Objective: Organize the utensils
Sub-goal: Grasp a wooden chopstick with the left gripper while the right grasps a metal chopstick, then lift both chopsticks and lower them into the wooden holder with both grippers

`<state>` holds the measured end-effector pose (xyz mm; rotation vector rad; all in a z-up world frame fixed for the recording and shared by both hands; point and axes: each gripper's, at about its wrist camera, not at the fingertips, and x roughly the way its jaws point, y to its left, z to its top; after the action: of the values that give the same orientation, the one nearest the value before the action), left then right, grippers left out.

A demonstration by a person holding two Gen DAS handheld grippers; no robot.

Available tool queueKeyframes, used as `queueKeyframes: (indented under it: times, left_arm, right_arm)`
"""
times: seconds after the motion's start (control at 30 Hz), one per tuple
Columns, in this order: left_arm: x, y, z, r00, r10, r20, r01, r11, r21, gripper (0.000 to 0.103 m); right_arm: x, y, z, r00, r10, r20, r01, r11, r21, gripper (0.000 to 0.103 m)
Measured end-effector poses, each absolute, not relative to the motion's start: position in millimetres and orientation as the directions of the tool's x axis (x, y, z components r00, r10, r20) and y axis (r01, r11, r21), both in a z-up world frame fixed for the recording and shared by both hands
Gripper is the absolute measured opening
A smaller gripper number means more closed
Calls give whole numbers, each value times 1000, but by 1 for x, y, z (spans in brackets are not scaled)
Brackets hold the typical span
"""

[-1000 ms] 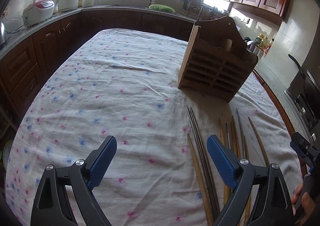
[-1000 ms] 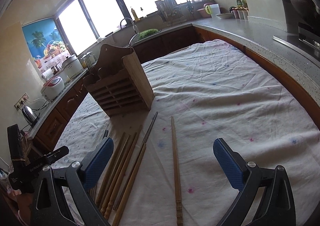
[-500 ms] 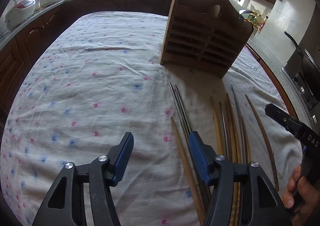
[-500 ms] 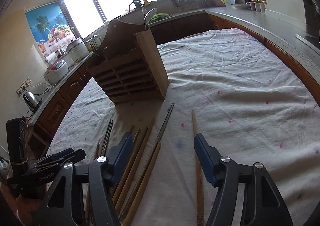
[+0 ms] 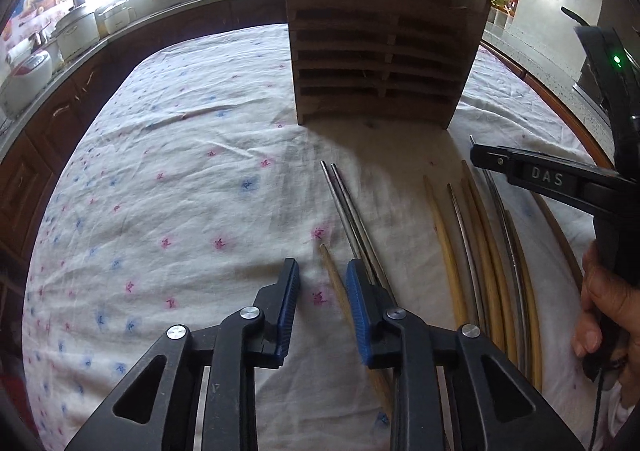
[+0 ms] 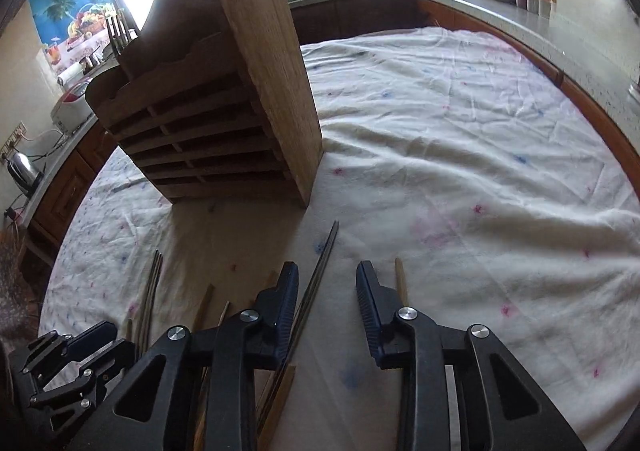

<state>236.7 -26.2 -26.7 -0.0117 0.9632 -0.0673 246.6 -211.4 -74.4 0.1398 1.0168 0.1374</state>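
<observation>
Wooden chopstick (image 5: 334, 277) between the parted left claw (image 5: 323, 305); metal chopstick (image 6: 318, 275) between the parted right claw (image 6: 328, 305).

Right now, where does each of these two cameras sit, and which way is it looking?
Left wrist view: rides on the left gripper, looking along its blue-padded fingers at the slatted wooden utensil rack and a bamboo chopstick between the fingers; the person's right hand shows at the edge.
Right wrist view: rides on the right gripper, facing the rack's side, a metal chopstick pair between its open fingers; the left gripper shows lower left.
Shared: rack, chopsticks, flower-dotted white tablecloth.
</observation>
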Motion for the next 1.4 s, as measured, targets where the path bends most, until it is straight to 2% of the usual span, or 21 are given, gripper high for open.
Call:
queueKeyframes:
  times: [0.07,0.17,0.2,0.27,0.33,0.53,0.83,1.1,1.4]
  left_arm:
    - [237,-29,-27,574,-67,-816,62,997,-38,9]
    - [237,-31,-28,580,-68,-812,69,997,-34,7]
    - [237,-29,-28,580,-78,-811,69,997,-46,6]
    - [237,-23,-27,576,-108,-810,65,994,-87,3]
    - [235,-15,-24,575,-142,-806,60,989,-132,3]
    - [224,9,-2,605,-238,-760,67,966,-249,3]
    - [194,37,46,684,-322,-654,106,932,-348,3]
    - [158,55,89,757,-342,-557,147,920,-364,3]
    - [141,63,109,797,-332,-505,150,918,-366,3]
  right_arm:
    - [251,-203,-76,521,143,-842,-68,990,125,28]
    - [252,-192,-77,532,93,-842,-91,994,52,18]
    - [252,-191,-77,532,95,-842,-100,994,49,9]
    - [250,-191,-77,533,99,-840,-104,993,51,8]
    - [249,-198,-75,525,143,-839,-92,989,111,7]
    - [230,-216,-51,550,278,-788,-75,956,284,4]
    - [194,-229,9,622,390,-679,-110,902,417,4]
    - [169,-236,60,693,426,-581,-162,878,451,4]
    - [158,-238,97,756,413,-508,-197,883,425,4]
